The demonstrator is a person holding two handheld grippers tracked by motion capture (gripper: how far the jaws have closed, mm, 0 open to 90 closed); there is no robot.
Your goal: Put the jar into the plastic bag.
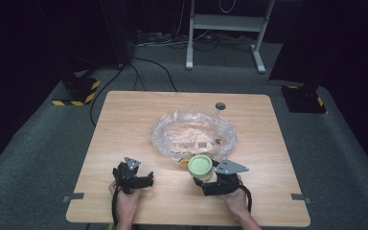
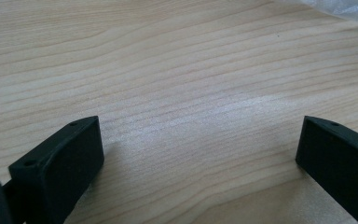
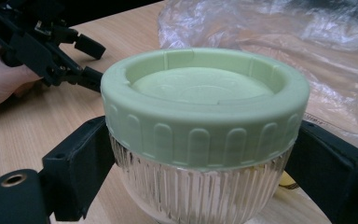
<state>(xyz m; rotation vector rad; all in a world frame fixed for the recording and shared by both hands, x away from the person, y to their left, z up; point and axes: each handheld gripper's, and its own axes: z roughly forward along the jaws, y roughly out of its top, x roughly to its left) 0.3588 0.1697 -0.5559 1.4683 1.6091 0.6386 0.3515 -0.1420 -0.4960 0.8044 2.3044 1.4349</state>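
A ribbed clear glass jar (image 1: pixel 200 166) (image 3: pixel 200 186) with a pale green screw lid (image 3: pixel 205 88) stands upright near the table's front, right of centre. My right gripper (image 1: pixel 202 177) (image 3: pixel 200 161) is shut on the jar's glass body, one jaw pressed on each side just below the lid. To the left, my left gripper (image 1: pixel 149 178) (image 2: pixel 200 135) (image 3: pixel 93 63) stays open low over bare wood, holding nothing. A crumpled clear plastic bag (image 1: pixel 194 134) (image 3: pixel 284 37) lies just behind the jar.
The wooden table (image 1: pixel 124 124) has a small round hole (image 1: pixel 220 106) near its far edge. A printed label (image 1: pixel 194 143) shows through the bag. Something small and yellow (image 1: pixel 182 160) (image 3: pixel 286 179) lies beside the jar's base. Grey carpet, cables and a metal frame (image 1: pixel 225 28) lie beyond the table.
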